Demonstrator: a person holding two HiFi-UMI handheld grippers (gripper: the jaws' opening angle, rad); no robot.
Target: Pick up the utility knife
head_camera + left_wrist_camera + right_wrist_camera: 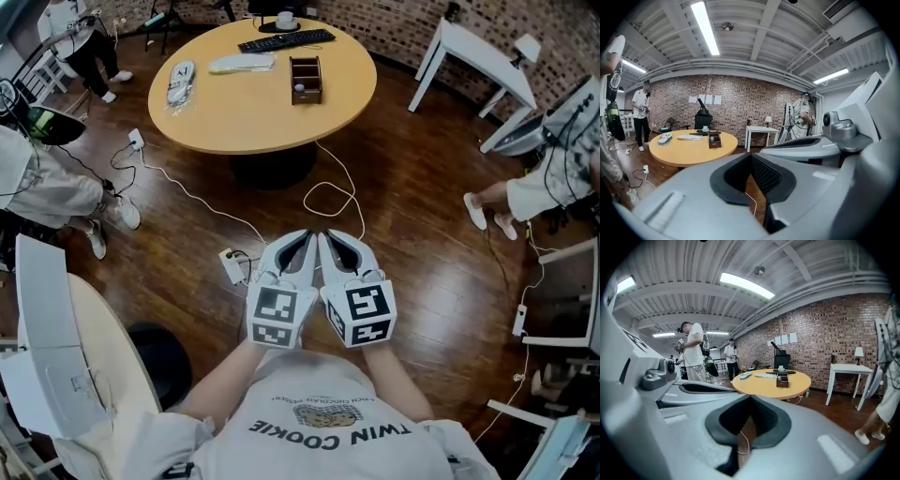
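Observation:
A round yellow table [253,112] stands ahead of me, some way off across the wood floor. On it lie a long pale item in a clear wrapper [180,82], a flat white object [242,63], a black keyboard [286,40] and a small brown wooden box [305,79]. I cannot tell which one is the utility knife. My left gripper [305,238] and right gripper [327,238] are held side by side in front of my chest, both shut and empty. The left gripper view shows its jaws [751,157] meeting, with the table [684,150] far behind; so does the right gripper view [750,399].
A white cable [328,197] loops over the floor between me and the table, with a power strip [232,265] beside my left gripper. A white desk [469,47] stands at the far right. People stand at the left [47,187] and right [553,178]. White furniture [47,319] is close on my left.

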